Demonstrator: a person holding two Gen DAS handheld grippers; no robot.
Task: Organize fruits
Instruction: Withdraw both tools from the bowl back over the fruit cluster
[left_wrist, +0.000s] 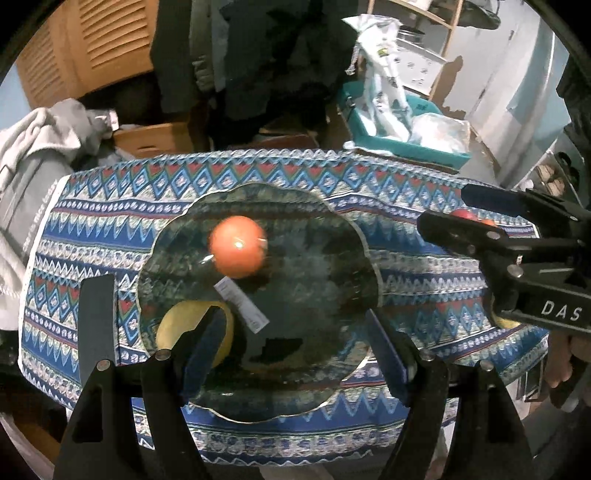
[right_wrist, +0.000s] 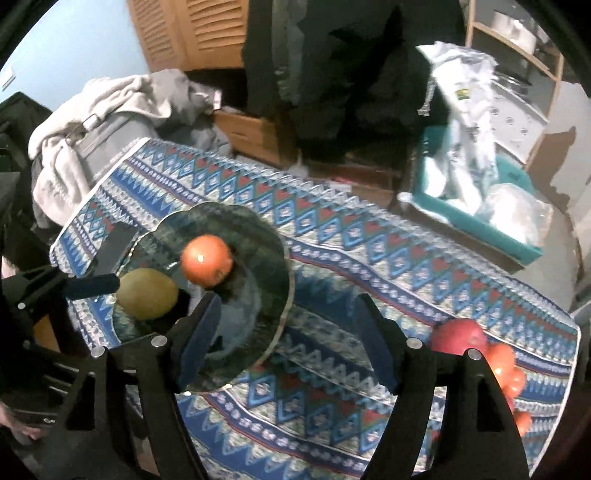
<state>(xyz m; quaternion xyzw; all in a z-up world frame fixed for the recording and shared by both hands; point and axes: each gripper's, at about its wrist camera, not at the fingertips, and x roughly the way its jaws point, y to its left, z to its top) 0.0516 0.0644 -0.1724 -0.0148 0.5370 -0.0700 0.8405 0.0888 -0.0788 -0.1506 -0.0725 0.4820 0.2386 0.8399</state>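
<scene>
Judging by what lies where, I am partway through: the glass plate (right_wrist: 273, 258) on the patterned bench (right_wrist: 369, 258) already carries an orange fruit (right_wrist: 207, 264) near its middle and a yellow-green fruit (right_wrist: 147, 293) at its 8 o'clock, just beside each other. A red fruit (right_wrist: 458, 336) and a cluster of small orange ones (right_wrist: 508, 369) wait on the cloth at about 4 o'clock of the plate, well apart from it (how many hide behind my finger I cannot tell). My left tool (left_wrist: 295, 354) hangs over the plate and my right tool (right_wrist: 288, 343) over its 4 o'clock rim, both spread wide with nothing in them.
</scene>
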